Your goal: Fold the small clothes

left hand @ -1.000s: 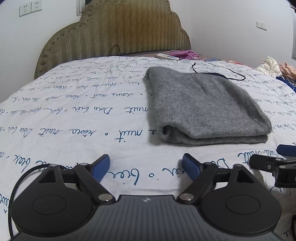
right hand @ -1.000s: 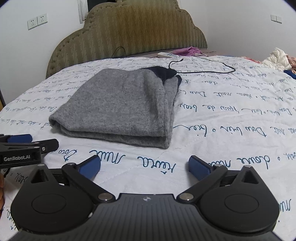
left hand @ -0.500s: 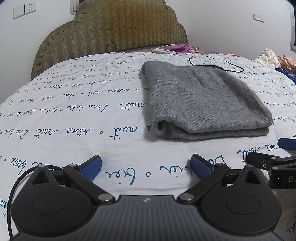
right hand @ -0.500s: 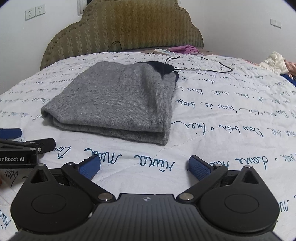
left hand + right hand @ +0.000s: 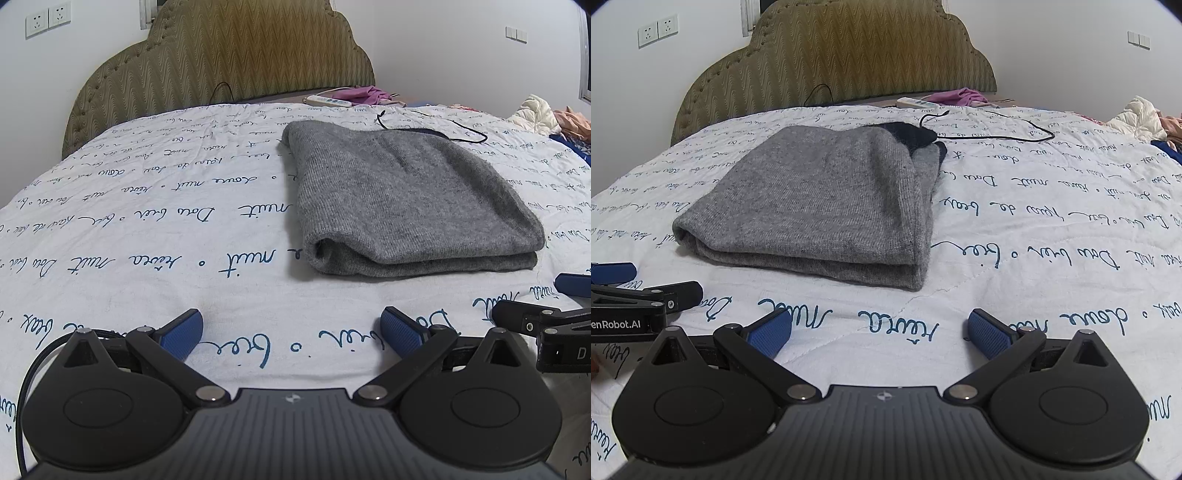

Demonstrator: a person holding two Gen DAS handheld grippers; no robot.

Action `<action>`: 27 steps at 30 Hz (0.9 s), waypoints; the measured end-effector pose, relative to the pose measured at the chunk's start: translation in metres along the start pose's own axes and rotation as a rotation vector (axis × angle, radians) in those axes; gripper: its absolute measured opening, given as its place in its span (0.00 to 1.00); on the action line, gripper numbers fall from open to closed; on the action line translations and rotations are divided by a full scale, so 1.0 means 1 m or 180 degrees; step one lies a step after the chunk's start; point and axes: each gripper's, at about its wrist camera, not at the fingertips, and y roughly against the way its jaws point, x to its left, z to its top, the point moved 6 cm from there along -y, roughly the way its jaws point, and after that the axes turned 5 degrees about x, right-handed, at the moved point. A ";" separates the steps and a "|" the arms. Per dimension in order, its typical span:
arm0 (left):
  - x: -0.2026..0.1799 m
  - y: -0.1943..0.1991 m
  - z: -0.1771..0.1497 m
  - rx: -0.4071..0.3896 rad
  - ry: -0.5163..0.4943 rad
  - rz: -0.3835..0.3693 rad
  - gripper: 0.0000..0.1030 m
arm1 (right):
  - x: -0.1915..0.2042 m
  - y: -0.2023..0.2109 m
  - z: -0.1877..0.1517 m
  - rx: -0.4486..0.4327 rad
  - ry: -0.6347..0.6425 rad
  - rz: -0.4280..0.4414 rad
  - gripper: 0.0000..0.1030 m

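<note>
A grey knit garment lies folded flat on the white bed sheet with blue script. It also shows in the right wrist view, with a dark navy part at its far end. My left gripper is open and empty, in front of the garment's near left corner and apart from it. My right gripper is open and empty, in front of the garment's near right corner. Each gripper shows at the edge of the other's view, the right one and the left one.
A padded olive headboard stands at the far end. A black cable lies on the sheet behind the garment. A white power strip and pink cloth lie by the headboard. Loose clothes are piled at the far right.
Both grippers have drawn back slightly from the folded garment and stay open. The left gripper's jaws have opened wider. The garment has not moved.
</note>
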 end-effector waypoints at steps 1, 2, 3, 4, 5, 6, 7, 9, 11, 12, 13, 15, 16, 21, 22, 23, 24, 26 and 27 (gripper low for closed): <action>0.000 0.000 0.000 0.0000 0.0001 -0.0001 1.00 | 0.000 0.000 0.000 0.0001 0.0003 -0.0003 1.00; 0.000 0.000 0.000 0.0000 0.0001 -0.0001 1.00 | 0.000 0.000 0.000 0.0002 0.0005 -0.0004 1.00; 0.000 0.000 0.000 0.0000 0.0002 -0.0002 1.00 | 0.000 0.000 0.000 0.0002 0.0006 -0.0005 1.00; 0.000 0.000 0.000 -0.0001 0.0002 -0.0002 1.00 | 0.000 0.000 0.000 0.0002 0.0004 -0.0003 1.00; 0.000 0.000 0.000 0.0000 0.0002 -0.0001 1.00 | 0.000 0.000 0.000 0.0002 0.0002 -0.0001 1.00; 0.000 0.000 0.000 0.0001 0.0001 0.0000 1.00 | 0.000 0.000 0.000 0.0001 0.0000 0.0001 1.00; 0.000 0.000 0.000 0.0000 -0.0002 0.0002 1.00 | 0.000 0.000 0.000 0.0000 -0.0001 0.0002 1.00; 0.000 0.000 0.000 0.0002 -0.0003 0.0003 1.00 | 0.000 0.000 0.000 0.0000 0.0000 0.0003 1.00; 0.001 -0.001 0.000 0.0005 -0.0006 0.0005 1.00 | 0.000 0.000 0.000 -0.0002 -0.0007 0.0009 1.00; 0.001 -0.001 0.000 0.0005 -0.0005 0.0003 1.00 | 0.000 0.000 0.000 -0.0003 -0.0012 0.0014 1.00; 0.000 -0.001 0.000 0.0004 -0.0003 0.0003 1.00 | -0.001 0.000 0.000 -0.0004 -0.0015 0.0017 1.00; 0.000 -0.001 0.000 0.0003 -0.0002 0.0001 1.00 | 0.000 0.000 0.000 -0.0003 -0.0013 0.0015 1.00; 0.001 -0.001 0.000 0.0000 0.0001 -0.0004 1.00 | -0.001 0.000 0.000 -0.0003 -0.0011 0.0014 1.00; 0.000 -0.002 -0.001 0.0005 -0.0004 -0.0001 1.00 | -0.001 0.000 0.000 -0.0006 -0.0021 0.0026 1.00; 0.000 -0.002 -0.001 0.0005 -0.0008 0.0005 1.00 | -0.001 0.000 0.000 -0.0006 -0.0021 0.0027 1.00; 0.000 -0.002 -0.001 0.0007 -0.0011 0.0008 1.00 | -0.001 0.001 0.000 -0.0008 -0.0023 0.0031 1.00; 0.000 -0.002 0.000 0.0008 -0.0013 0.0010 1.00 | -0.001 0.001 0.000 -0.0010 -0.0027 0.0039 1.00; -0.001 -0.002 0.000 0.0008 -0.0011 0.0008 1.00 | -0.002 0.002 0.000 -0.0017 -0.0044 0.0058 1.00; 0.000 -0.002 0.000 0.0009 -0.0012 0.0010 1.00 | -0.002 0.002 0.000 -0.0020 -0.0052 0.0066 1.00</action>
